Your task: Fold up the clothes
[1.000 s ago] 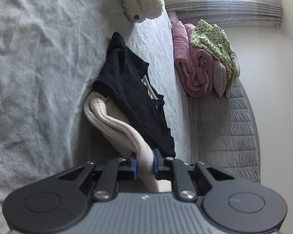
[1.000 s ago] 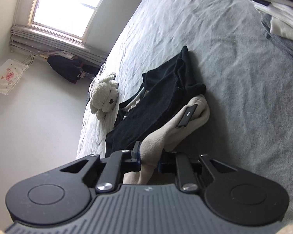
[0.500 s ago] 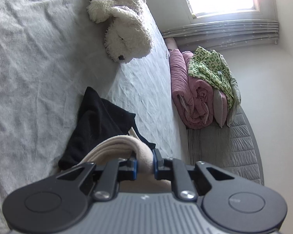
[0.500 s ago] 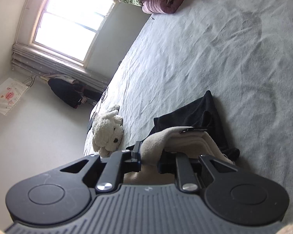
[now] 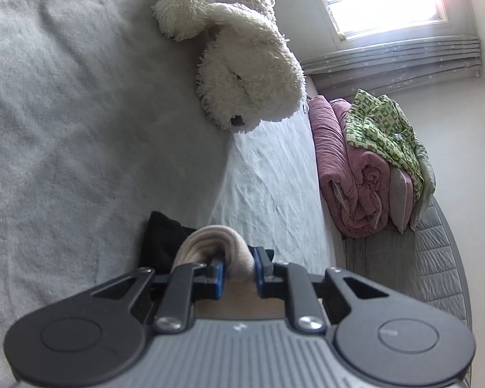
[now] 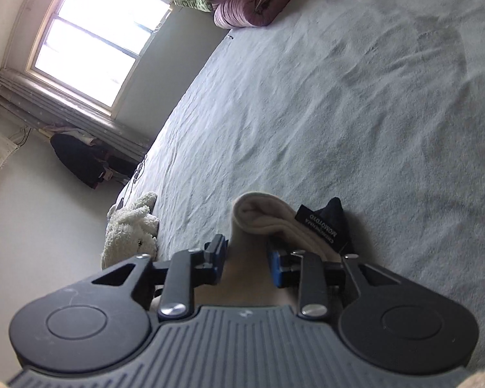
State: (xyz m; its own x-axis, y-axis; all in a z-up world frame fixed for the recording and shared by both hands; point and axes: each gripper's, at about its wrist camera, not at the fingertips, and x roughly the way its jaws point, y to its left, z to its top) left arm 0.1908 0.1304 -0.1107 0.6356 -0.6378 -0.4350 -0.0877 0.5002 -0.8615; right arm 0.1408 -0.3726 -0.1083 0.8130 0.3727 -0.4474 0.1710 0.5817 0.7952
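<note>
A garment, black outside with a beige fleece lining, lies bunched on the grey bed. In the left wrist view my left gripper (image 5: 238, 273) is shut on a beige fold of the garment (image 5: 215, 242); a little black cloth (image 5: 160, 239) shows behind it. In the right wrist view my right gripper (image 6: 247, 260) is shut on the beige edge of the garment (image 6: 258, 216), with a black label (image 6: 320, 226) and a black corner (image 6: 336, 210) beside it. Most of the garment is hidden under both grippers.
A white plush dog (image 5: 242, 58) lies on the bed (image 5: 64, 113) ahead, also in the right view (image 6: 129, 229). A rolled pink quilt (image 5: 349, 174) with a green patterned cloth (image 5: 381, 129) sits at the bed's far edge. A window (image 6: 93, 45) and dark clothes (image 6: 80, 161) are beyond.
Both grippers have carried the garment's beige edge forward over the black cloth toward the plush dog; the black part is now mostly covered or out of sight. Both stay shut.
</note>
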